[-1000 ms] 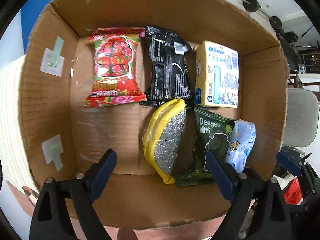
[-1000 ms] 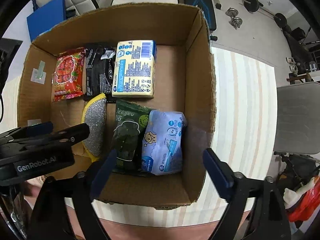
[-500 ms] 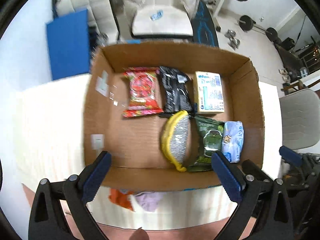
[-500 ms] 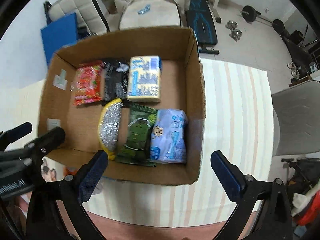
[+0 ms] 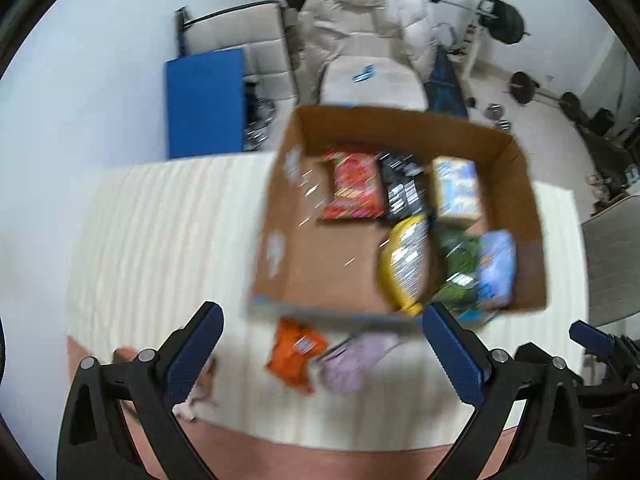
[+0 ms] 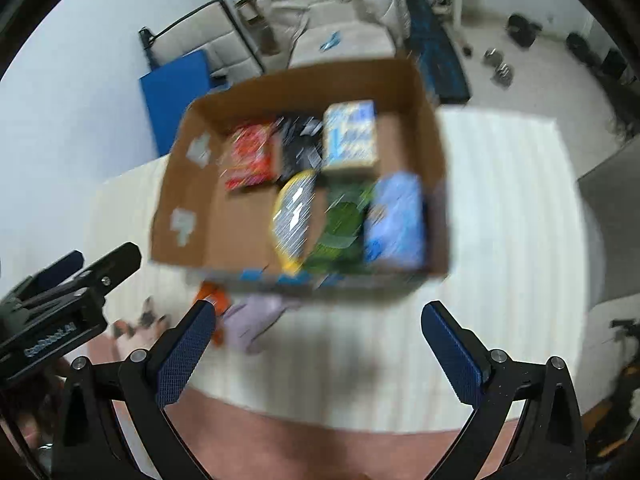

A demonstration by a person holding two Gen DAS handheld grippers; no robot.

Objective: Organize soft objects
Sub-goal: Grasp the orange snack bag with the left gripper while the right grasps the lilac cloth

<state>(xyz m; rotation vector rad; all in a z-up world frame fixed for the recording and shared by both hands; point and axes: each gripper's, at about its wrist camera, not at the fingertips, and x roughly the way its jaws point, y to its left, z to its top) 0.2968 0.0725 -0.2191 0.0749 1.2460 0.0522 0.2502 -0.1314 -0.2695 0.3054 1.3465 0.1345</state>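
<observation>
Home gym: barbell weights (image 5: 522,88), bench (image 5: 446,84).

box (image 5: 400,128) contents: motion-blurred, labels unreadable | purple item (image 5: 352,364): perhaps cloth, partly under box

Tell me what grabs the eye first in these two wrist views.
The open brown cardboard box on the cream striped mat dominates, with bright packets lining its floor: a red floral packet at the back, a yellow-rimmed silver scouring pad nearer. Just outside its near wall lie an orange packet and a crumpled lilac cloth. Both open hand-held grippers, left and right, frame the scene.
</observation>
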